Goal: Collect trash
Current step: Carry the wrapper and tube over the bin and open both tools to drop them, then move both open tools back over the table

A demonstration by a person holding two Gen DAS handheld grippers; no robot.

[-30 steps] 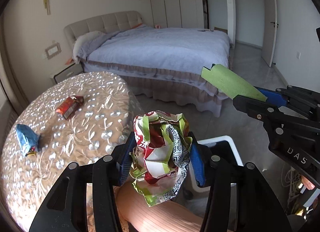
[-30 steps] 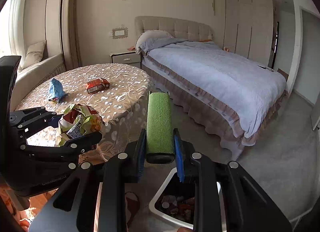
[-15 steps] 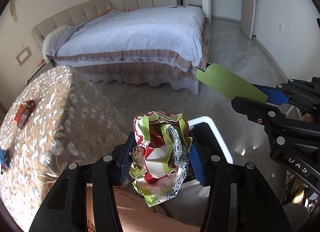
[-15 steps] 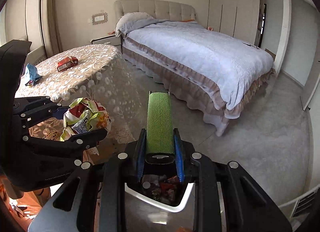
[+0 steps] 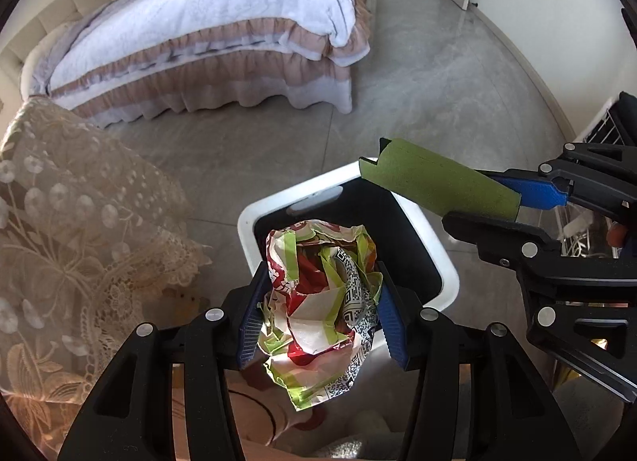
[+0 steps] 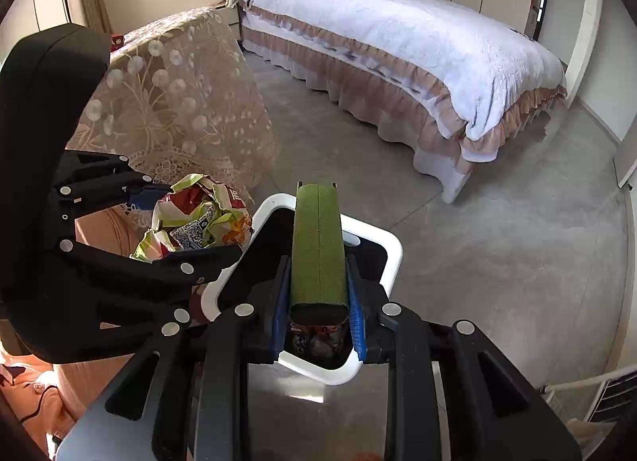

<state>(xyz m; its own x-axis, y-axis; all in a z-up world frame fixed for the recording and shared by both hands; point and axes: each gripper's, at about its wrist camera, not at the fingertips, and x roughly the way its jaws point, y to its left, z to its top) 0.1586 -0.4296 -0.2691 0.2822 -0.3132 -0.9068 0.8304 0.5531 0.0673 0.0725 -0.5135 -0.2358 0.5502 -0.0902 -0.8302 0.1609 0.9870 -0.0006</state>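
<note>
I've got L gripper (image 5: 320,303) fingers clamped on crumpled wrapper (image 5: 320,297), hanging over the open bin (image 5: 446,258). R gripper (image 6: 318,303) fingers clamped on green tube (image 6: 317,246), also above the bin, trash visible inside. Bench w/ lace cloth (image 5: 59,242) left, bed (image 5: 223,23) behind.

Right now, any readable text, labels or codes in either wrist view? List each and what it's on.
No word reads clearly in either view.
Crumpled wrapper in the left gripper: printed QR-type code, not decodable; red characters on it too creased to read.
Flattened green box in the right gripper: no print visible.
White bin: no label visible.
</note>
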